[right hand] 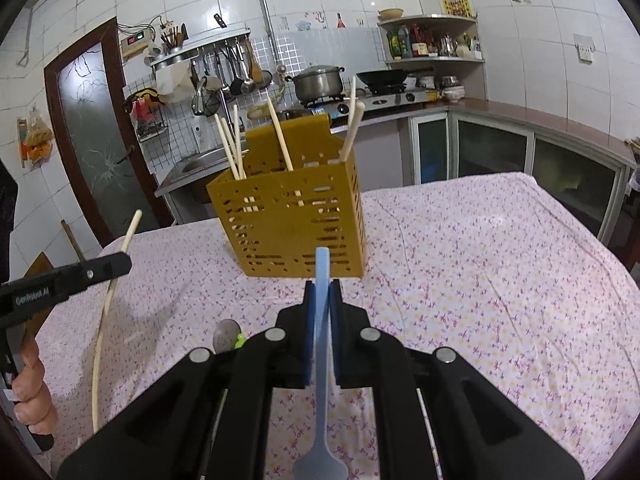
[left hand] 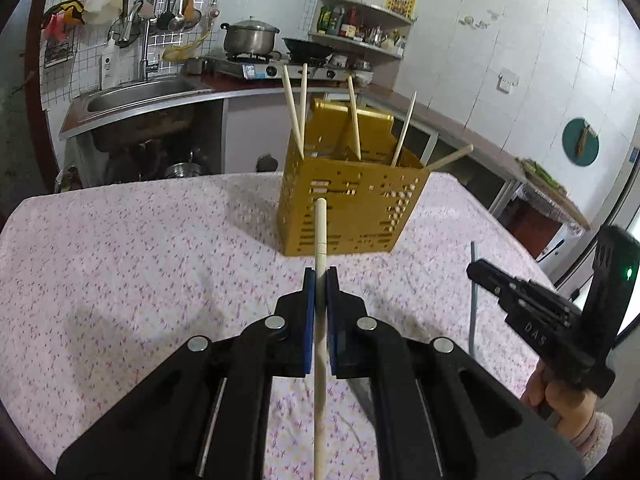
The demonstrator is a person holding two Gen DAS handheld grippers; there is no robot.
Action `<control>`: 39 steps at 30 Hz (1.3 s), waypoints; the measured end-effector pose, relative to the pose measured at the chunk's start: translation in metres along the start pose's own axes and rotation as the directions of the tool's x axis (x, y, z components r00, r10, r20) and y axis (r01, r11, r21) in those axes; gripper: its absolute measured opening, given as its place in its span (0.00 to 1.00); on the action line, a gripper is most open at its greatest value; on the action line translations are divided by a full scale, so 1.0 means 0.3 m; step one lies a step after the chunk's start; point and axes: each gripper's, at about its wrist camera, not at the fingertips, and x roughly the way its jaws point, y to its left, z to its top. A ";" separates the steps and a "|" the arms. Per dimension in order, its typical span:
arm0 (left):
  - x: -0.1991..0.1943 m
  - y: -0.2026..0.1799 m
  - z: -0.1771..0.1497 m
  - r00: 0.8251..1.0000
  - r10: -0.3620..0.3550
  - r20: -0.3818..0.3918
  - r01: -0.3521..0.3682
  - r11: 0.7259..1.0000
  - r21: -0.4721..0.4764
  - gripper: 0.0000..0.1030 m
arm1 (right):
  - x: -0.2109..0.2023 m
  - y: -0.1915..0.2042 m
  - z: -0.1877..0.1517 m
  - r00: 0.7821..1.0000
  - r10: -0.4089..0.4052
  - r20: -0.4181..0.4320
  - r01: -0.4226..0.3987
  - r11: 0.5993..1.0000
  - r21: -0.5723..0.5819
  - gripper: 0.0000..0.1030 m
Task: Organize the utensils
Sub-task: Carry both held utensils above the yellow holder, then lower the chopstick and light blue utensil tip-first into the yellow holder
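1. Left gripper (left hand: 320, 280) clamped on a wooden chopstick (left hand: 320, 240), lifted above the flowered tablecloth (left hand: 140, 240).
2. Right gripper (right hand: 322, 292) clamped on a blue spoon (right hand: 322, 320).
3. Yellow holder (left hand: 348, 208) upright on the cloth, ahead of both, with chopsticks inside.

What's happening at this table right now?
A person is sorting utensils into a yellow slotted holder on the floral tablecloth. The left hand-held gripper is shut on a wooden chopstick; the right hand-held gripper is shut on a blue spoon. Several chopsticks already stand in the holder.
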 end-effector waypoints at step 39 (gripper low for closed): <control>0.015 -0.137 0.495 0.779 -0.121 0.615 0.025 0.986 0.162 0.04 | -0.039 0.104 0.596 0.925 -0.027 0.379 0.079 0.990 -0.121 0.07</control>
